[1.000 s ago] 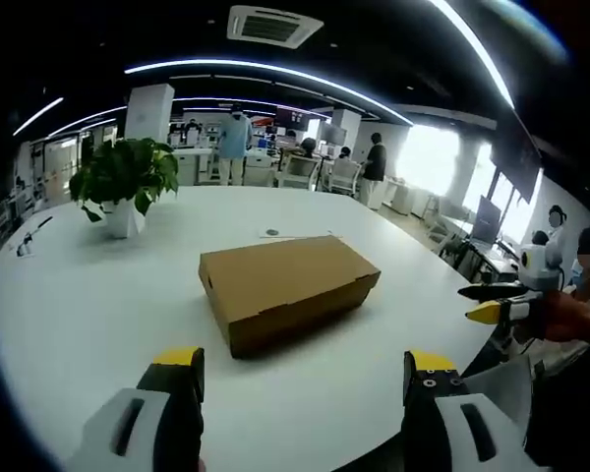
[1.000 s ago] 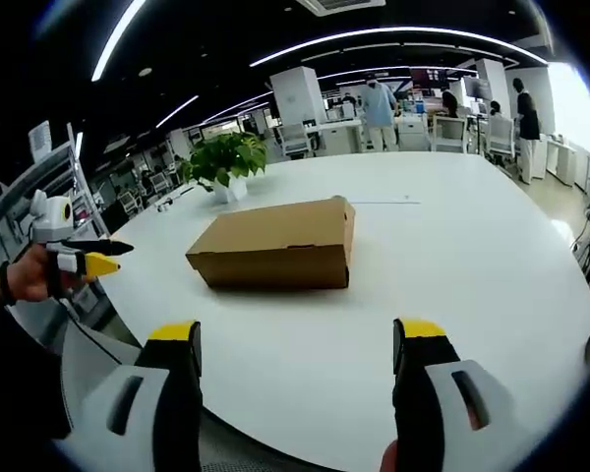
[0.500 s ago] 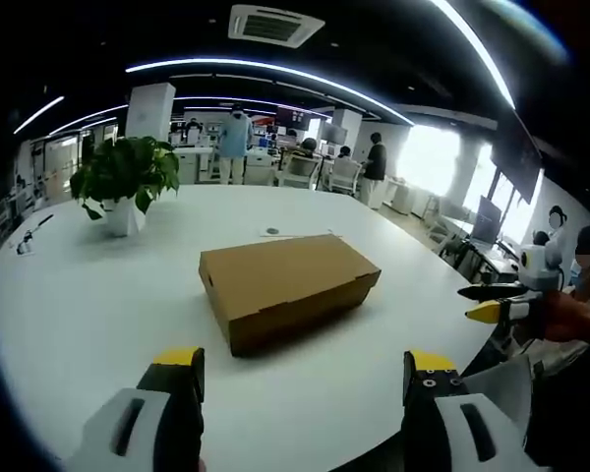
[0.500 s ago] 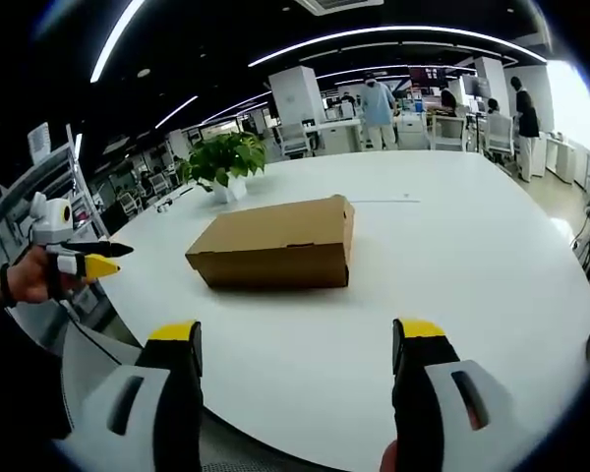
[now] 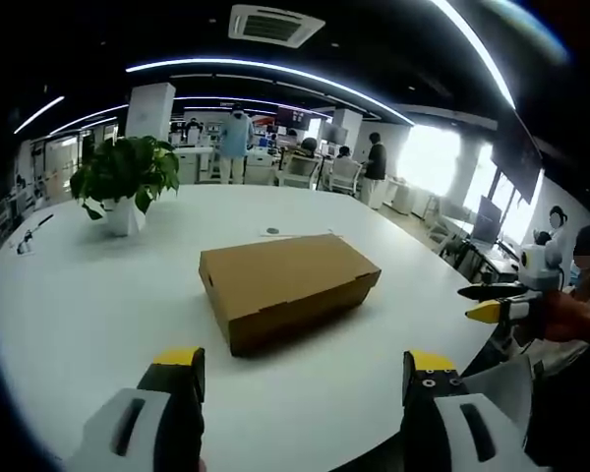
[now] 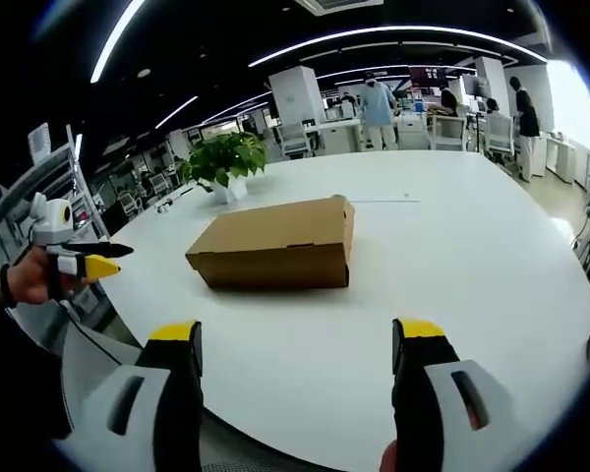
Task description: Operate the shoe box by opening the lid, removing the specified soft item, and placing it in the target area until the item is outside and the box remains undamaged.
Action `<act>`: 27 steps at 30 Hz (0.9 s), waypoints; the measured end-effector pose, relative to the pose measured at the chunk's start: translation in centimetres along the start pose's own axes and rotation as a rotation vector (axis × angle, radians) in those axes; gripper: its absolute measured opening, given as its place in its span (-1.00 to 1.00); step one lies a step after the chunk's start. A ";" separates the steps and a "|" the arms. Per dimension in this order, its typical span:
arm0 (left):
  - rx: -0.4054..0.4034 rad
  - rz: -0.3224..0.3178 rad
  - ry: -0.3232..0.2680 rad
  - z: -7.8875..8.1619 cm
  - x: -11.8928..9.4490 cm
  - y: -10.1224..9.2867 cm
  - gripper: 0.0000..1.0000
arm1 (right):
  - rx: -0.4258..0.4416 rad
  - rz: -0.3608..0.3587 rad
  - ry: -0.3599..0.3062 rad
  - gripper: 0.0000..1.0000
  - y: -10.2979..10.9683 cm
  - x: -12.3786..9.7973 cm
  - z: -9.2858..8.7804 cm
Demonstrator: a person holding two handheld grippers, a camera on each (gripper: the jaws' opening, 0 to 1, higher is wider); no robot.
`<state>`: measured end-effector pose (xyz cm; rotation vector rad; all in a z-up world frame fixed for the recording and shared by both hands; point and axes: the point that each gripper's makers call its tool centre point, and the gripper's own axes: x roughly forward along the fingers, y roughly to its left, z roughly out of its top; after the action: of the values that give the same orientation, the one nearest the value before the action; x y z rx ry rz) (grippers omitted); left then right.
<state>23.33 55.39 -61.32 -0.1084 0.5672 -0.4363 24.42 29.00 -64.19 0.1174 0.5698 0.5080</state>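
Observation:
A brown cardboard shoe box [image 5: 287, 287] lies on the white round table [image 5: 88, 295] with its lid down. My left gripper [image 5: 300, 362] is open at the near table edge, well short of the box, nothing between its jaws. In the right gripper view the same box [image 6: 275, 244] lies ahead, and my right gripper [image 6: 297, 334] is open and empty over the table [image 6: 472, 265]. The right gripper [image 5: 492, 303] shows at the right edge of the left gripper view, and the left gripper [image 6: 90, 258] at the left of the right gripper view, held by a hand.
A potted green plant [image 5: 123, 182] in a white pot stands at the table's far left; the plant [image 6: 226, 159] is behind the box in the right gripper view. Small flat items [image 5: 271, 233] lie beyond the box. Chairs, desks and people stand in the office behind.

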 end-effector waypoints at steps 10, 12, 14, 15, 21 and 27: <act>-0.005 0.000 0.001 -0.2 0.0 0.0 0.67 | 0.006 0.000 0.001 0.48 -0.1 0.0 -0.1; -0.005 0.001 0.000 -0.1 0.0 0.0 0.67 | 0.005 0.000 0.002 0.48 -0.1 0.0 -0.1; -0.006 0.000 0.000 -0.1 0.0 0.0 0.67 | 0.005 0.001 0.002 0.48 -0.1 0.0 -0.1; -0.005 0.000 0.001 -0.1 0.0 0.0 0.67 | 0.005 0.002 0.003 0.48 0.0 0.0 -0.1; -0.008 0.000 0.000 -0.2 -0.1 -0.1 0.67 | 0.003 0.002 0.005 0.48 0.1 0.0 -0.2; -0.016 -0.001 0.001 -0.4 -0.1 0.0 0.67 | 0.006 0.003 0.010 0.47 0.1 0.0 -0.4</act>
<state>23.03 55.46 -61.55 -0.1234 0.5713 -0.4329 24.16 29.03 -64.45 0.1212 0.5806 0.5097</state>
